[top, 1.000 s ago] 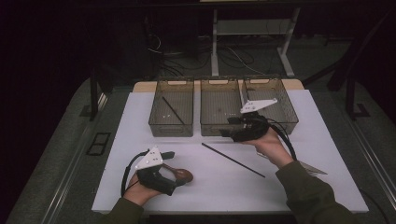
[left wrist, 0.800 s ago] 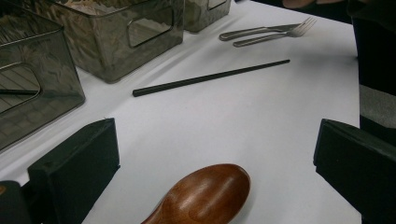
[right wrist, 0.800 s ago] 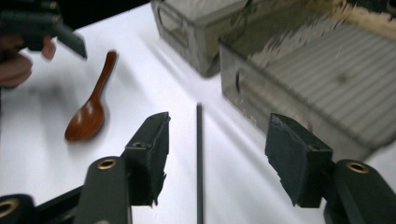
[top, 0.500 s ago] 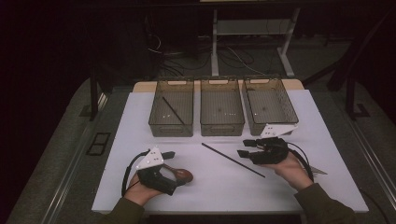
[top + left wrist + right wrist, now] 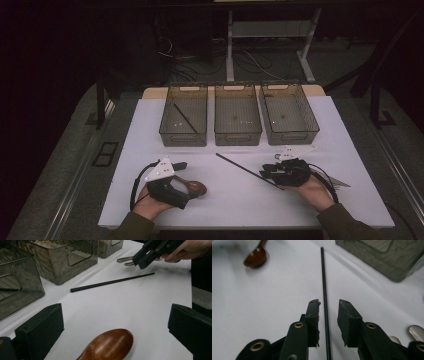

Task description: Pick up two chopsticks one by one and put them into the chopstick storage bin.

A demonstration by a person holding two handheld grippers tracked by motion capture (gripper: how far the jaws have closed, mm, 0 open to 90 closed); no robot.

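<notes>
black chopstick [image 5: 323, 277], glossy brown wooden spoon [image 5: 110, 345], white table [image 5: 235, 200], smoky translucent bins [image 5: 238, 121]

We see three clear bins [image 5: 238, 122] along the far edge of our white mat [image 5: 235, 195]; the left one holds a dark stick [image 5: 185, 118].

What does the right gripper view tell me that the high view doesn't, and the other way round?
Right gripper view: the black stick runs between the right gripper's jaws, which have just been closing; a gap remains on each side, so it is not yet pinched.
High view: three clear bins, a second stick in the leftmost one, and the left gripper astride the wooden spoon.
Both: the stick and the spoon lying on the white table.
</notes>
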